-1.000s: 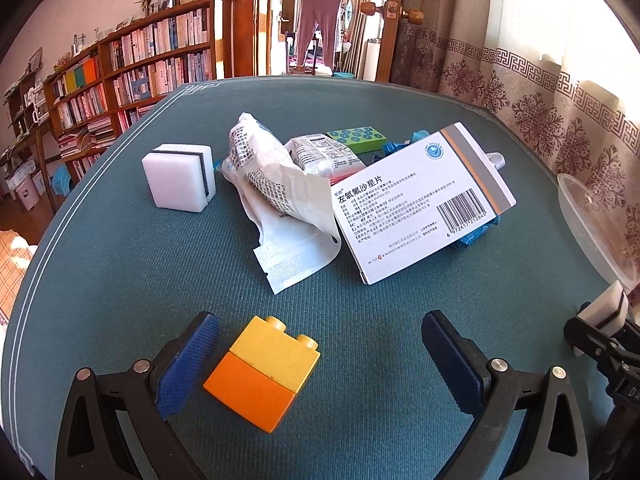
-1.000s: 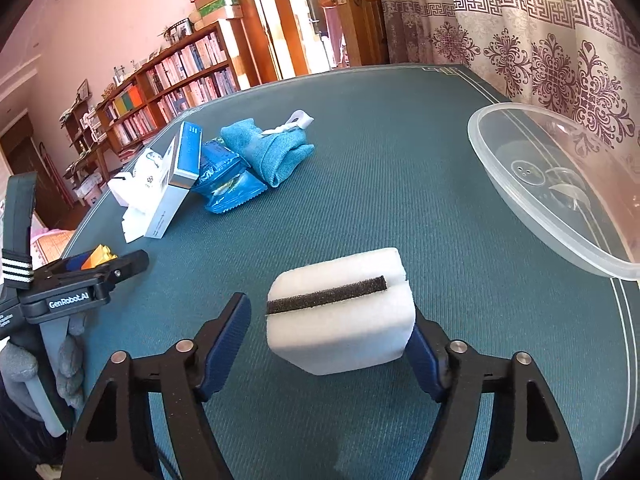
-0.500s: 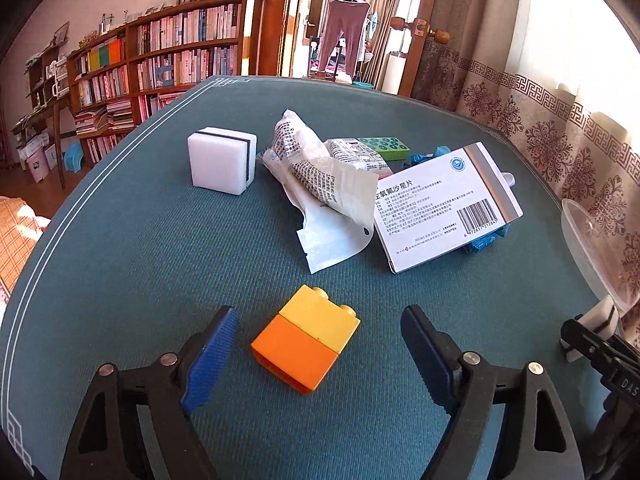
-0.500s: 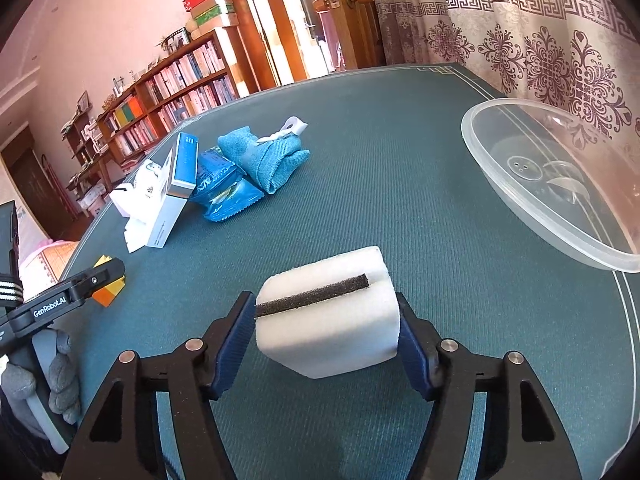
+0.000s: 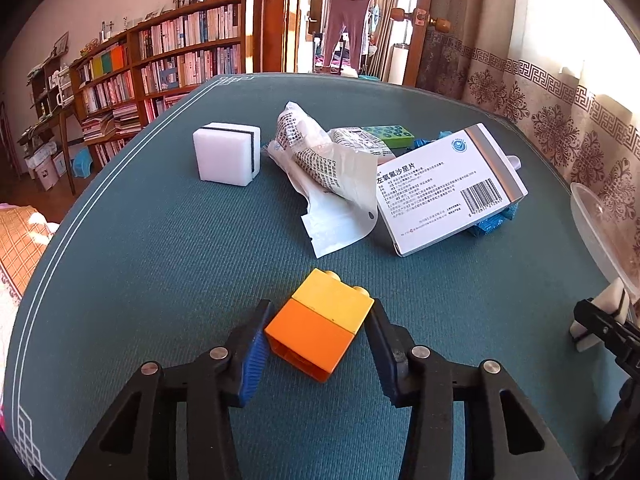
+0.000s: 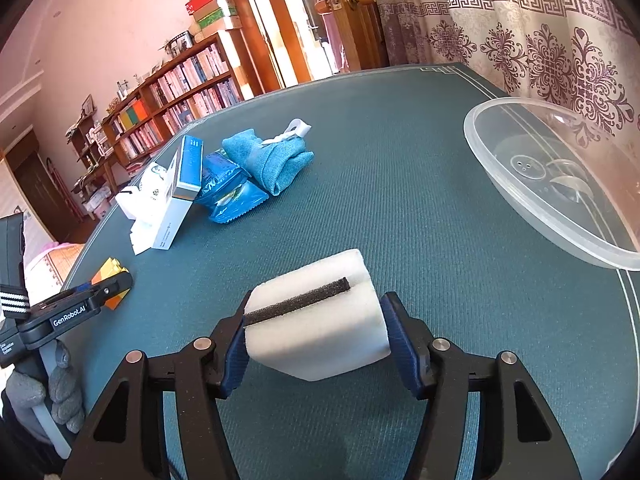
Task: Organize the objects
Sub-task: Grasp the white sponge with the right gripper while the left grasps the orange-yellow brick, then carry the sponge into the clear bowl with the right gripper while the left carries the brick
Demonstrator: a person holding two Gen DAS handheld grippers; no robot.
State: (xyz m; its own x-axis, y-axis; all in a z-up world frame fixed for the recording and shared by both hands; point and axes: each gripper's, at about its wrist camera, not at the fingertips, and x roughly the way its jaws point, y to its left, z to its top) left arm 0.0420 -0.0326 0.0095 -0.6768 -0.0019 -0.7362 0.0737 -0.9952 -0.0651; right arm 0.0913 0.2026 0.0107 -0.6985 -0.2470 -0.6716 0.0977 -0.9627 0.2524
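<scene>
Left gripper [image 5: 318, 330] is closed on the orange-and-yellow toy brick [image 5: 320, 326], both pads touching its sides, on the green table [image 5: 160, 260] short of the clutter. Right gripper [image 6: 316, 332] clamps 1 white sponge [image 6: 318, 326] with a black strip, near the table's front edge. Bare cloth lies between it and the clear plastic bowl [image 6: 520, 204] at the right edge. A medicine box [image 5: 448, 188] leans on packets beyond.

Off my table [image 5: 160, 248] — teal cloth, white piping along its rim — a long wooden bookcase [image 5: 168, 60] packed with books lines the pink wall. Purple trousers [image 5: 346, 24] hang in the open doorway, and patterned curtains [image 6: 540, 40] glow on the window side.
</scene>
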